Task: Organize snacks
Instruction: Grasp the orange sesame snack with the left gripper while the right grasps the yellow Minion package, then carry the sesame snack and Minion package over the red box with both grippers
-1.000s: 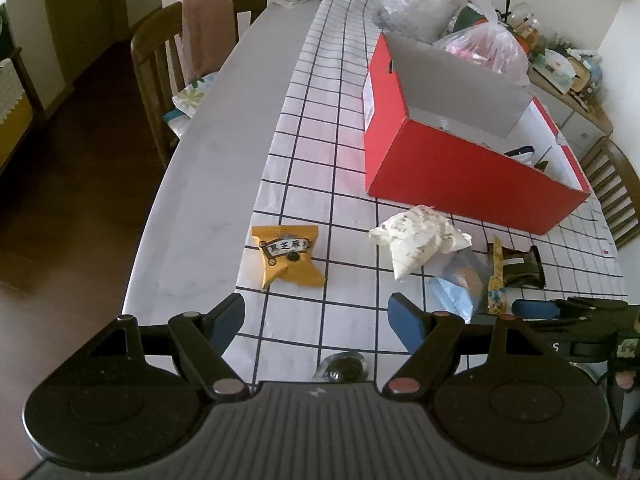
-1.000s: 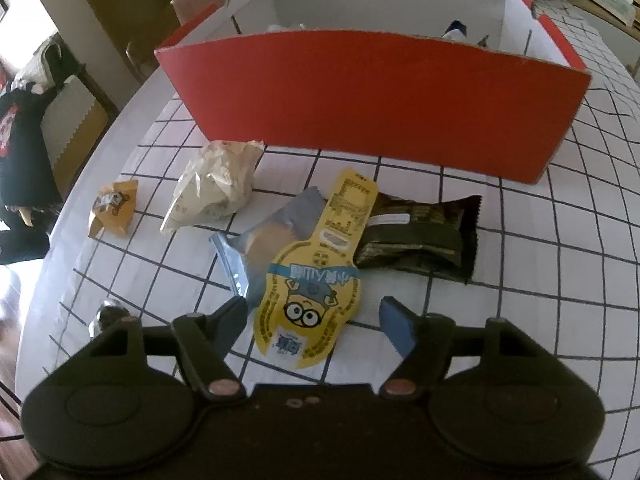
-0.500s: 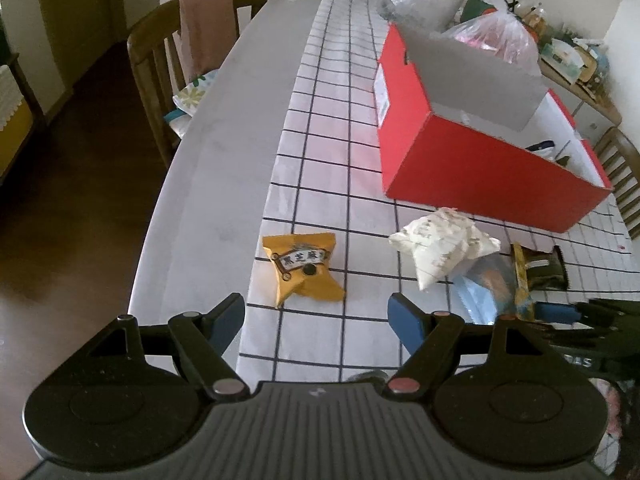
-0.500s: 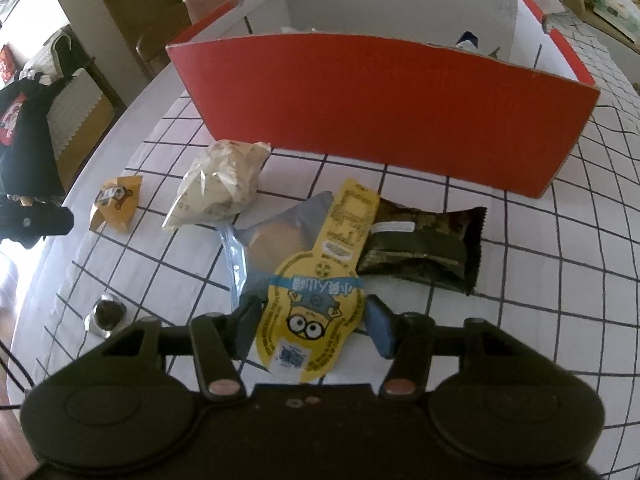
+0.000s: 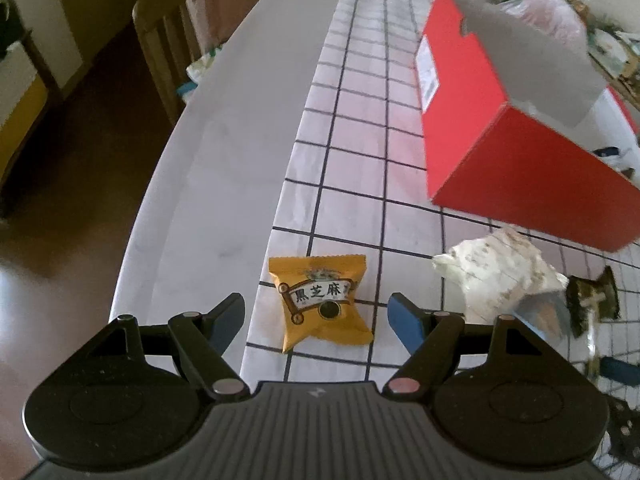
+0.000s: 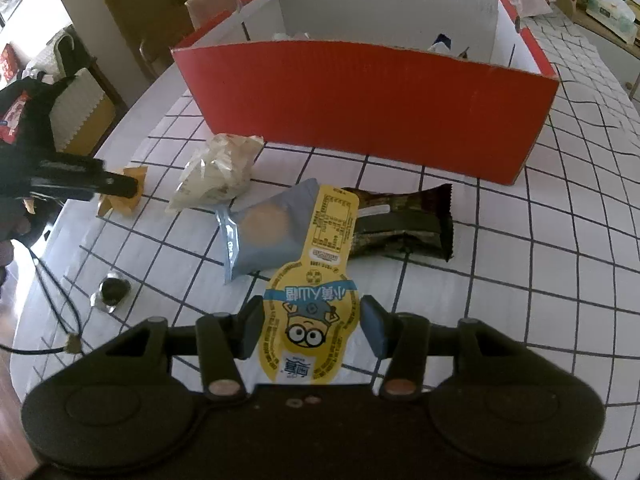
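The right gripper [image 6: 311, 330] is clenched on a yellow cartoon snack packet [image 6: 310, 320], at six o'clock from the red box [image 6: 360, 104]. The released left gripper [image 5: 318, 318] straddles an orange sesame packet [image 5: 322, 304]. The thin packet may buckle and slip during lifting.

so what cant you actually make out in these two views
- Red box contents: in the right wrist view its front wall hides all but a few tips.
- Dark wrapper: blurred and cut by the edge in the left wrist view.
- Orange packet: half hidden by the left gripper's finger in the right wrist view.
- Yellow cartoon packet: its near end is covered by the right gripper.
- Small foil-wrapped thing: too small to identify.
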